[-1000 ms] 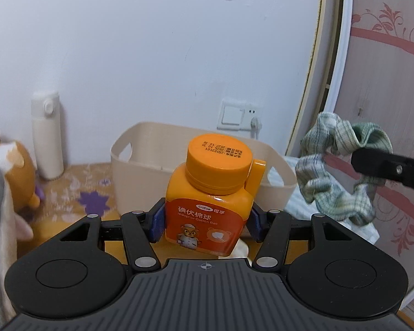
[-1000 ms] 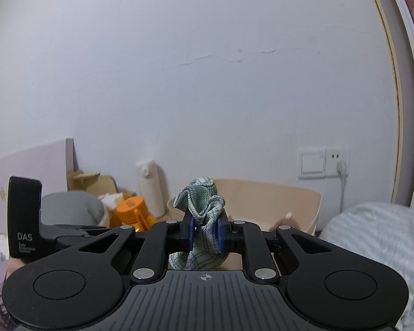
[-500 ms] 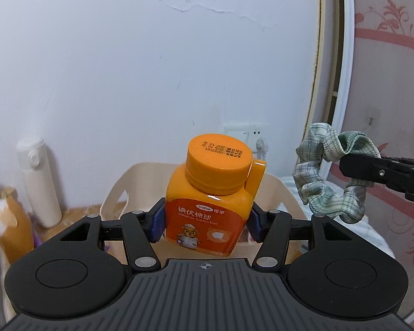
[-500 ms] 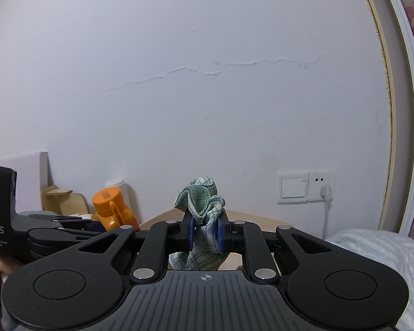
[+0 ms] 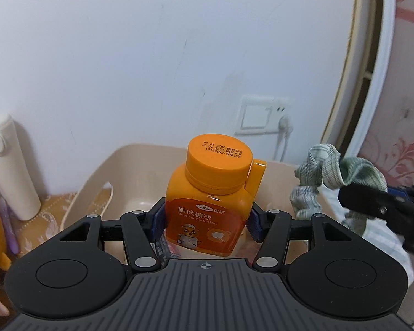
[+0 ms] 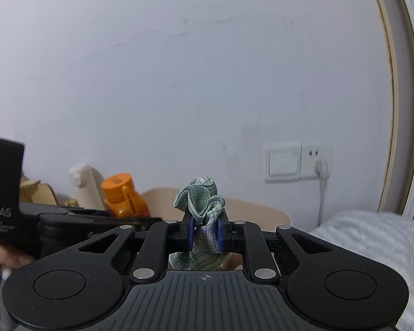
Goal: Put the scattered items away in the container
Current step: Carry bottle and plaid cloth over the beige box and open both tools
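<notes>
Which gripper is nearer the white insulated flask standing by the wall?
Left. The left gripper, holding the orange bottle, is beside the white insulated flask; the right gripper, holding the green scrunchie, sits farther right.

The left wrist camera sits just behind its own jaws and looks forward and a little down toward the white wall, very near to the orange bottle at the centre, with the beige container behind it and the right gripper entering at 3 o'clock. The right wrist camera looks along its own jaws at the same wall, more level, close to the green scrunchie, and the left gripper enters at 9 o'clock. Both views share the container, the bottle, the scrunchie, the white flask at 9 o'clock, and the wall socket at about 2 o'clock.
</notes>
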Demonstrator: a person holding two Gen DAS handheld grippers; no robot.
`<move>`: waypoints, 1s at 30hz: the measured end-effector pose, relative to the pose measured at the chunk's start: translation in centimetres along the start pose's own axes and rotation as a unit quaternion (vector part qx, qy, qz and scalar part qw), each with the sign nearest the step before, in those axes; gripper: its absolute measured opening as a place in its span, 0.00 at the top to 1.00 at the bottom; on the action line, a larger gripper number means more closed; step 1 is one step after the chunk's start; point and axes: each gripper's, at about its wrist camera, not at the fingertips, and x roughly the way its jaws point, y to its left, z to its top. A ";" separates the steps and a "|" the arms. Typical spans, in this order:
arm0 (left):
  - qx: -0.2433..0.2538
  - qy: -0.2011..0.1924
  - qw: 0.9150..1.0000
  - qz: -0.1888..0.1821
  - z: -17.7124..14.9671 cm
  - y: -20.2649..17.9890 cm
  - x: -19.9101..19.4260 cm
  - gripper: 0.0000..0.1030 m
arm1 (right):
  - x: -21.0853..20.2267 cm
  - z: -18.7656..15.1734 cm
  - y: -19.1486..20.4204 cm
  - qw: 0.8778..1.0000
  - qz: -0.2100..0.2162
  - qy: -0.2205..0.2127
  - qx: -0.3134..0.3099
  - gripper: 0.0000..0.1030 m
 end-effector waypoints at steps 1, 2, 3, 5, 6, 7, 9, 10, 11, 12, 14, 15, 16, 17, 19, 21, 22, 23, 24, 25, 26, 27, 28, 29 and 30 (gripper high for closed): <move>0.007 0.006 1.000 0.009 -0.1 0.0 0.8 0.43 | 0.5 -0.2 -0.2 1.000 -0.001 0.006 0.002 0.86; 0.012 0.013 1.000 0.016 -0.3 0.0 1.5 0.43 | 1.1 -0.4 -0.3 1.000 -0.001 0.012 0.005 0.86; 0.016 0.020 0.999 0.022 -0.5 0.1 2.2 0.43 | 1.7 -0.6 -0.4 1.000 -0.001 0.018 0.008 0.86; 0.019 0.033 0.999 0.032 -0.9 0.4 3.4 0.43 | 3.0 -0.8 -0.6 0.999 -0.003 0.031 0.011 0.86; 0.020 0.040 0.998 0.036 -1.1 0.5 3.9 0.43 | 3.4 -0.8 -0.6 0.999 -0.006 0.036 0.013 0.86; 0.021 0.046 0.998 0.039 -1.2 0.3 4.1 0.43 | 3.9 -0.9 -0.7 0.999 -0.011 0.041 0.012 0.86; 0.032 0.055 0.997 0.042 -1.3 -0.5 4.2 0.43 | 4.7 -1.0 -0.5 0.999 -0.019 0.049 0.011 0.86; 0.038 0.059 0.997 0.042 -1.2 -0.8 4.2 0.43 | 5.1 -1.2 -0.5 0.998 -0.021 0.055 0.011 0.86; 0.042 0.065 0.996 0.041 -1.2 -1.2 4.2 0.43 | 5.5 -1.3 -0.4 0.998 -0.023 0.060 0.010 0.86; 0.045 0.066 0.996 0.041 -1.5 -1.2 4.1 0.43 | 5.8 -1.5 -0.3 0.997 -0.027 0.065 0.009 0.86; 0.052 0.065 0.995 0.046 -1.5 -1.5 3.7 0.43 | 6.1 -1.9 -0.2 0.996 -0.035 0.077 0.007 0.86; 0.053 0.065 0.995 0.047 -1.3 -1.9 3.5 0.43 | 6.2 -2.1 -0.2 0.996 -0.038 0.082 0.008 0.85; 0.051 0.062 0.996 0.048 -1.0 -2.2 3.2 0.43 | 6.4 -2.3 -0.2 0.995 -0.042 0.086 0.009 0.85; 0.048 0.060 0.996 0.047 -0.8 -2.4 3.0 0.43 | 6.5 -2.5 -0.3 0.995 -0.044 0.089 0.010 0.85; 0.043 0.062 0.996 0.039 -0.3 -2.7 2.6 0.42 | 6.6 -2.7 -0.3 0.995 -0.044 0.092 0.012 0.85; 0.049 0.059 0.996 0.043 -0.3 -2.9 1.7 0.40 | 6.4 -2.8 -0.2 0.995 -0.046 0.093 0.011 0.83; 0.052 0.057 0.996 0.044 -0.1 -3.2 1.4 0.38 | 6.3 -2.7 -0.2 0.995 -0.045 0.093 0.010 0.78; 0.055 0.054 0.996 0.042 0.0 -3.3 1.2 0.34 | 6.3 -2.7 -0.2 0.995 -0.045 0.092 0.009 0.73; 0.057 0.051 0.996 0.040 0.1 -3.5 0.9 0.30 | 6.2 -2.7 -0.2 0.995 -0.045 0.089 0.009 0.60; 0.059 0.049 0.996 0.037 0.3 -3.7 0.8 0.29 | 6.0 -2.6 -0.1 0.995 -0.042 0.085 0.009 0.50; 0.061 0.046 0.996 0.037 0.4 -3.8 0.5 0.27 | 5.9 -2.5 -0.2 0.996 -0.040 0.080 0.010 0.45; 0.062 0.042 0.996 0.038 0.6 -3.9 0.2 0.26 | 5.7 -2.5 -0.1 0.996 -0.040 0.075 0.011 0.42; 0.062 0.040 0.997 0.039 0.6 -3.9 0.0 0.25 | 5.3 -2.4 0.0 0.997 -0.040 0.071 0.010 0.42; 0.062 0.038 0.997 0.040 0.6 -3.9 -0.3 0.25 | 5.0 -2.3 0.0 0.997 -0.039 0.068 0.009 0.42; 0.061 0.036 0.997 0.040 0.6 -3.8 -0.6 0.24 | 4.7 -2.2 0.1 0.997 -0.038 0.065 0.010 0.41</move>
